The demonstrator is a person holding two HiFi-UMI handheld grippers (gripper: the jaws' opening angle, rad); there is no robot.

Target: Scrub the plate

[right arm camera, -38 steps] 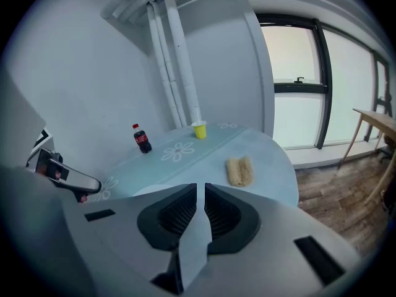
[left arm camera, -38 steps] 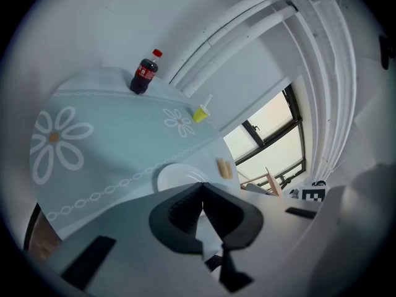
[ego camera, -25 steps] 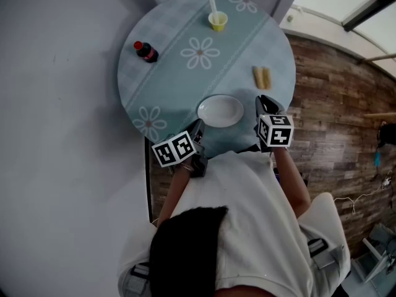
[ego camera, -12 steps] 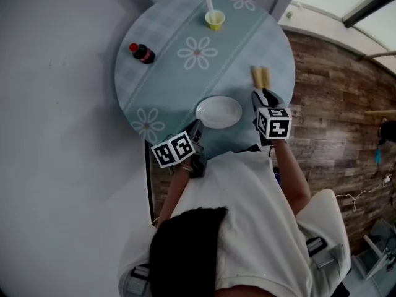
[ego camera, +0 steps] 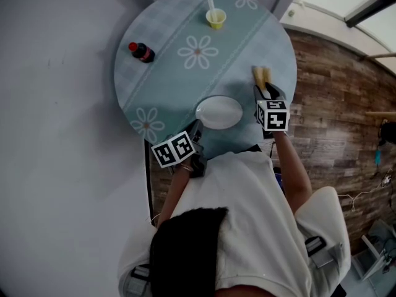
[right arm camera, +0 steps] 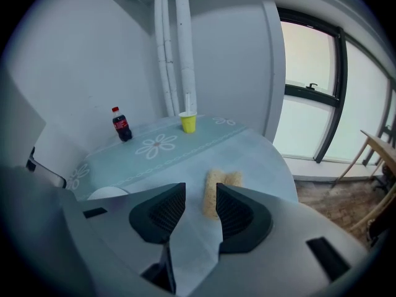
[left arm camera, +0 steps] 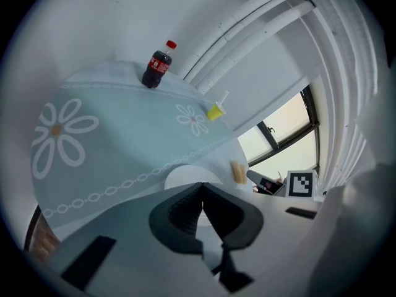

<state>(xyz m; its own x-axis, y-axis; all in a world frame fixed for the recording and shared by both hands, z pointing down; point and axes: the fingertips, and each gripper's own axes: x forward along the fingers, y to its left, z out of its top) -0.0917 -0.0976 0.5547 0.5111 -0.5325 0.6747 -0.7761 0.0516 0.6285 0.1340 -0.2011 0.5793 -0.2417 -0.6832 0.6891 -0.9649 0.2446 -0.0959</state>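
My right gripper (ego camera: 268, 91) is just opening, empty, right before the sponge (ego camera: 262, 75); the plate (ego camera: 219, 112) lies between it and my closed left gripper (ego camera: 197, 129)

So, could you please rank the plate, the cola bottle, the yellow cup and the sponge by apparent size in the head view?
1. plate, clearly largest
2. cola bottle
3. yellow cup and sponge look about alike, so I won't rank them

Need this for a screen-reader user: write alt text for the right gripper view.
The right gripper has just been opening its jaws, which hold nothing; a yellow sponge lies just ahead of them on the teal table. A white plate sits at lower left; a cola bottle and yellow cup stand at the far edge.
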